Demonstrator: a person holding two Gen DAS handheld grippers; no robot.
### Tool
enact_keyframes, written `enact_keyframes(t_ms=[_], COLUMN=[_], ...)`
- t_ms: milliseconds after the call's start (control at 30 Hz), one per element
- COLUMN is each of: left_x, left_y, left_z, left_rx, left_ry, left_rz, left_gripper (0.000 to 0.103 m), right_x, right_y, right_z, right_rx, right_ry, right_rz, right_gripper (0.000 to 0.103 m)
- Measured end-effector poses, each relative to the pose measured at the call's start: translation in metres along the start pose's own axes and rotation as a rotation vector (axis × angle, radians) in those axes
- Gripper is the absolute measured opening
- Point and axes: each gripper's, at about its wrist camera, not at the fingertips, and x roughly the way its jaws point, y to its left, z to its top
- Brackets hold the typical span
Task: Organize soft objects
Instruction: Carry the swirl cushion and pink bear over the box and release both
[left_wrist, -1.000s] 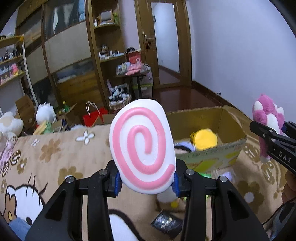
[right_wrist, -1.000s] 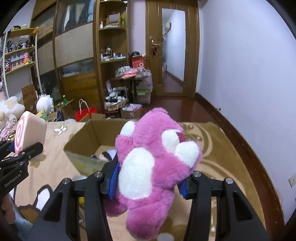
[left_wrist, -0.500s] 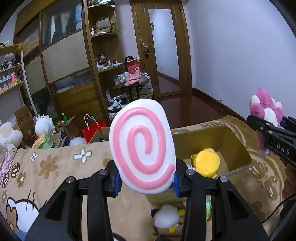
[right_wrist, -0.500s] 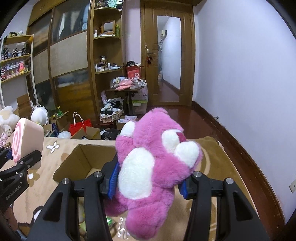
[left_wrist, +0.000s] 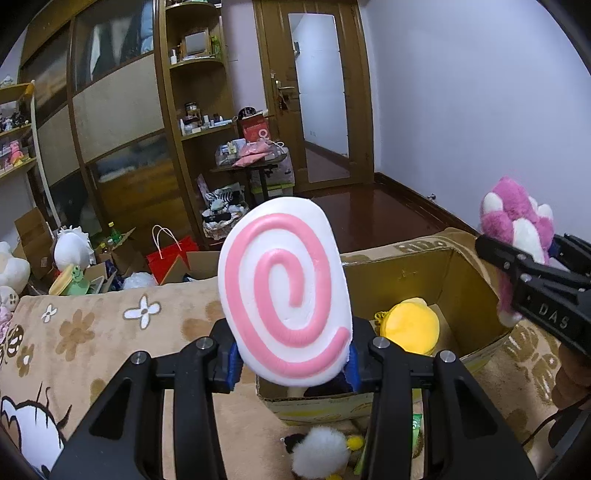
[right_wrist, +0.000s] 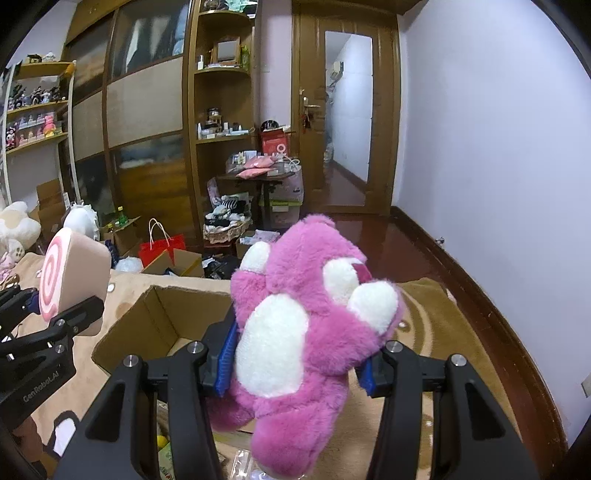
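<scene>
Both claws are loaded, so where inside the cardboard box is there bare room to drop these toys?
Free: the cardboard box floor behind the yellow plush, toward its far wall, and the near-left corner seen in the right wrist view. Crowded: the blanket in front of the box, with a white pompom toy and packets.

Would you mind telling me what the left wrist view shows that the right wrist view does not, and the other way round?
Only the left wrist view shows the yellow plush inside the cardboard box and the small white fluffy toy in front of it. Only the right wrist view shows the pink plush's full front, clamped in the right gripper, and the box's near left corner. Both show the box, the swirl cushion held in the left gripper, the pink plush, the red bag and the door.
</scene>
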Motion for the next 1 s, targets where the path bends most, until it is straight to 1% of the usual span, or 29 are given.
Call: enact_keyframes(t_ms=[167, 367, 533, 633, 733, 800, 933, 967, 1000], left_x=[0.015, 0.031, 0.037, 0.040, 0.041, 0.040, 0.039, 0.040, 0.040], left_y=[0.001, 0.004, 0.001, 0.000, 0.000, 0.000, 0.003, 0.003, 0.004], left_z=[-0.006, -0.013, -0.018, -0.019, -0.020, -0.019, -0.019, -0.020, -0.020], left_rx=[0.003, -0.014, -0.017, -0.005, 0.007, 0.007, 0.010, 0.011, 0.010], left_ry=[0.035, 0.085, 0.114, 0.129, 0.124, 0.121, 0.124, 0.130, 0.135], left_rz=[-0.012, -0.053, -0.072, -0.055, -0.038, -0.038, -0.042, -0.042, -0.039], left_gripper=[0.042, 0.043, 0.047, 0.052, 0.062, 0.075, 0.082, 0.085, 0.087], right_x=[0.016, 0.031, 0.039, 0.041, 0.043, 0.046, 0.049, 0.049, 0.049], right_y=[0.000, 0.004, -0.001, -0.003, -0.005, -0.006, -0.007, -0.008, -0.009], right_z=[-0.010, -0.018, -0.023, -0.023, -0.025, -0.026, -0.028, -0.027, -0.027], right_rx=[0.006, 0.006, 0.035, 0.041, 0.052, 0.058, 0.074, 0.079, 0.088], right_ry=[0.035, 0.078, 0.122, 0.134, 0.146, 0.163, 0.181, 0.182, 0.186], right_rz=[0.040, 0.086, 0.107, 0.119, 0.121, 0.132, 0.146, 0.149, 0.157], right_gripper=[0.055, 0.056, 0.057, 0.058, 0.059, 0.059, 0.060, 0.064, 0.072])
